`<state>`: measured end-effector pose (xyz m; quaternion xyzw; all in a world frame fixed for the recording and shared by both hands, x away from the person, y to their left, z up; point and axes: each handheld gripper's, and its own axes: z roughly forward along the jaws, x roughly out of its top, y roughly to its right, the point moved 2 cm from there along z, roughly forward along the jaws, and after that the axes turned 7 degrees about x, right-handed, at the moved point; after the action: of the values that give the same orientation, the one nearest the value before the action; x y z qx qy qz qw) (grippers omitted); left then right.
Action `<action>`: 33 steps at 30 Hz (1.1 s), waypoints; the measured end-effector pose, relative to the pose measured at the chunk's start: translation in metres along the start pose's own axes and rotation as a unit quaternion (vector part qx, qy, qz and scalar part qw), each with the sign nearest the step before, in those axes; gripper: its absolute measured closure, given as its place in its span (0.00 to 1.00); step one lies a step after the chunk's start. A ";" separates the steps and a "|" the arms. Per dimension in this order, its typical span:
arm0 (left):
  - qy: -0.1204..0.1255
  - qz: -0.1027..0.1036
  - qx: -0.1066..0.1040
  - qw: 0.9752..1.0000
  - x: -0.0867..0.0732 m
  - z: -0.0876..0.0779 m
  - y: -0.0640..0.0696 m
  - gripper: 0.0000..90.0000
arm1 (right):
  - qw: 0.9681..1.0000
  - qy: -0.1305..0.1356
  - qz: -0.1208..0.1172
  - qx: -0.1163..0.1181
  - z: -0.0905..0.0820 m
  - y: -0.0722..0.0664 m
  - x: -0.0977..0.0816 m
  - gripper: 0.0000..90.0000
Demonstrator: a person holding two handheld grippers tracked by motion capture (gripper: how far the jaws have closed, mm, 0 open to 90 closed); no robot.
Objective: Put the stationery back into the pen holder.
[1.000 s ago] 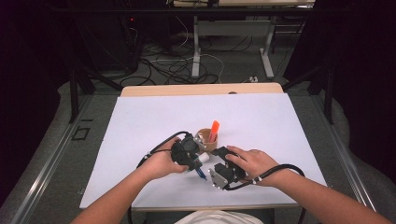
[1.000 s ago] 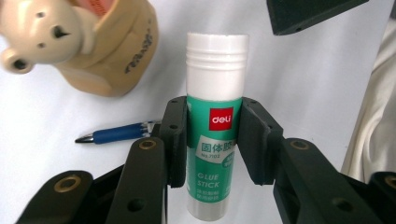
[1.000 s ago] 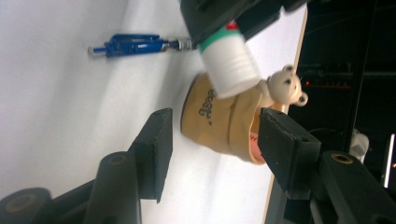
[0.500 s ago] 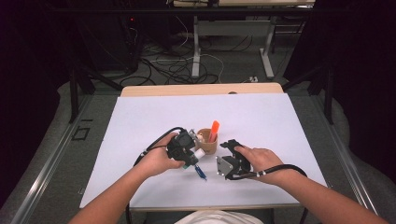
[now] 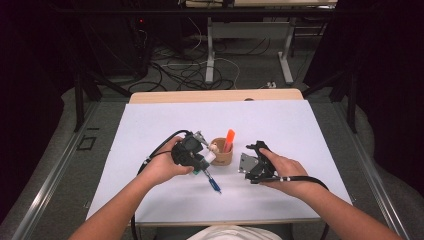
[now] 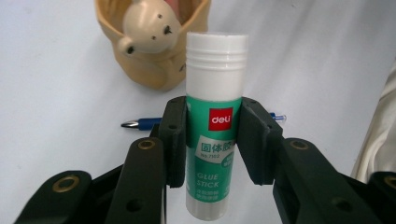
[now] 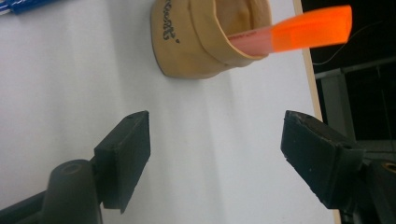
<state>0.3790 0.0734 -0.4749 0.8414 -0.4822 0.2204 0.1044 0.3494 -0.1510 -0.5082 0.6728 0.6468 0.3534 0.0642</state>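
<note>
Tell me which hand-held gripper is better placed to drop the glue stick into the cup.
Left. The left hand-held gripper is shut on the glue stick, right beside the cup. The right hand-held gripper is open with nothing between its jaws, which have just been opening, and sits off to the cup's other side.

A white-topped table carries a tan bear-faced pen cup and a blue pen lying beside it.

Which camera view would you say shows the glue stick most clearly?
The left gripper view: the glue stick stands large between the left gripper's pads, label readable. The high view shows it small beside the cup.
</note>
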 end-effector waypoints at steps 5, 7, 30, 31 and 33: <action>0.025 -0.027 0.009 0.999 0.001 -0.006 -0.008 0.72 | 0.999 -0.001 0.048 0.006 -0.002 0.004 -0.008 0.24; 0.038 -0.040 0.011 0.998 0.001 -0.007 -0.010 0.72 | 0.998 0.000 0.056 0.004 -0.002 0.005 -0.011 0.24; 0.201 -0.131 0.043 0.970 0.020 -0.025 -0.046 0.72 | 0.984 0.041 0.173 -0.007 0.005 0.005 -0.041 0.22; 0.204 -0.131 0.043 0.969 0.020 -0.025 -0.047 0.73 | 0.984 0.036 0.174 -0.003 0.004 0.005 -0.041 0.22; 0.219 -0.142 0.044 0.964 0.022 -0.024 -0.048 0.73 | 0.983 0.036 0.181 -0.007 0.003 0.006 -0.042 0.21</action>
<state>0.4234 0.0900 -0.4417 0.8361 -0.3130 0.4031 0.2010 0.3596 -0.1894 -0.5238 0.7652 0.5136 0.3877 -0.0198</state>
